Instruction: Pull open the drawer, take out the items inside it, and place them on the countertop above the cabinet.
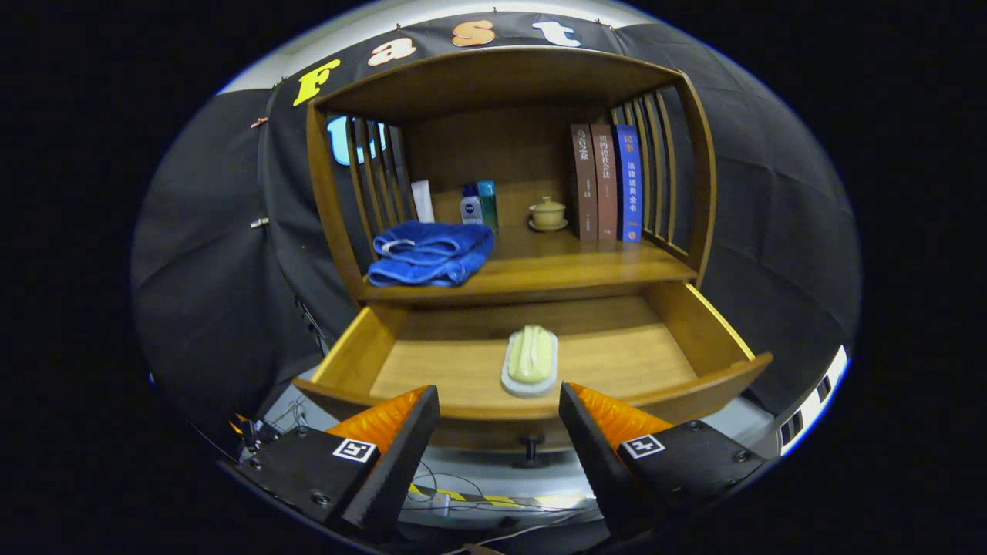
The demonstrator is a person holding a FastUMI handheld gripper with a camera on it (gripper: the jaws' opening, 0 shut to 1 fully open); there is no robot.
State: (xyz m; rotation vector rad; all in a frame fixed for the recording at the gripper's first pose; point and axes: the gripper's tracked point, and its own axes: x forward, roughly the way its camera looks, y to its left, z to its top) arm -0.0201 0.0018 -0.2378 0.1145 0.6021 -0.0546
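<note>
Wooden drawer (678, 339) stands open; the gripper (500, 401), fingers apart and empty, should descend squarely over the soap dish (530, 361) before closing.

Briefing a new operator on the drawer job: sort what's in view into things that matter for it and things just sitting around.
For the job:
- drawer, pulled open
- soap in its dish, lying in the drawer
- countertop above the drawer
- gripper, fingers open, just short of the drawer front

Just lying about:
- blue towel
- bottles
- lidded cup
- three books
</note>
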